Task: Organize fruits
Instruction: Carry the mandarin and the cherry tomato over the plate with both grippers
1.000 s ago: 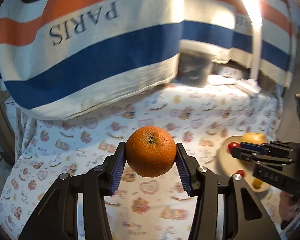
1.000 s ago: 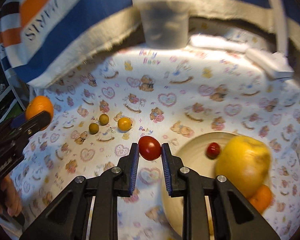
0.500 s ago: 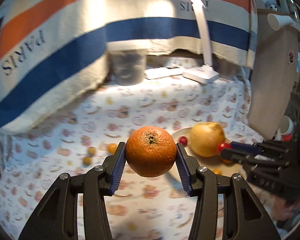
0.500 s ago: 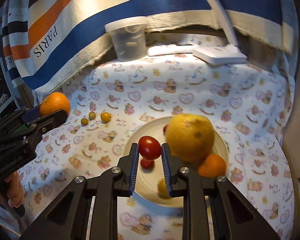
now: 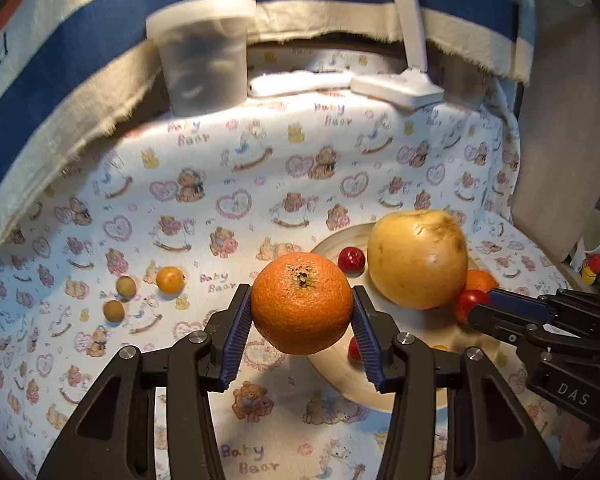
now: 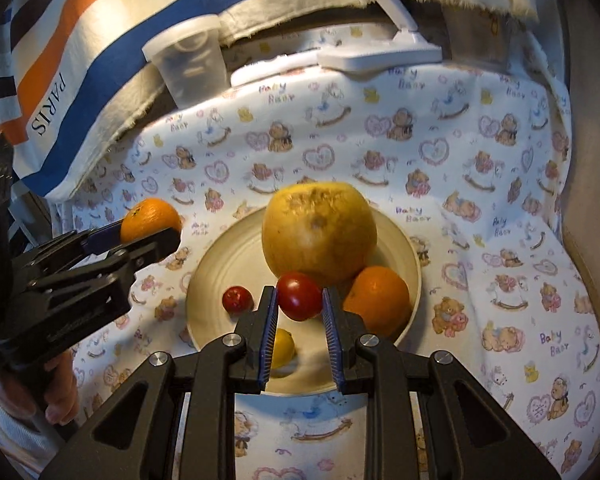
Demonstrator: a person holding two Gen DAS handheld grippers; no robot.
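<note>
My left gripper is shut on an orange, held above the cloth just left of the cream bowl. My right gripper is shut on a red cherry tomato over the bowl. In the bowl lie a big yellow pomelo, a second orange, a small red fruit and a small yellow fruit. On the cloth to the left sit three loose small fruits: an orange-yellow one and two brownish ones.
A frosted plastic tub and a white lamp base stand at the back of the table. A striped towel hangs behind at the left. A board leans at the right edge. A person's hand holds the left gripper.
Both grippers have swung right and slightly down toward the bowl. The tomato now hangs over the bowl's middle and the orange has come up to its left rim.
</note>
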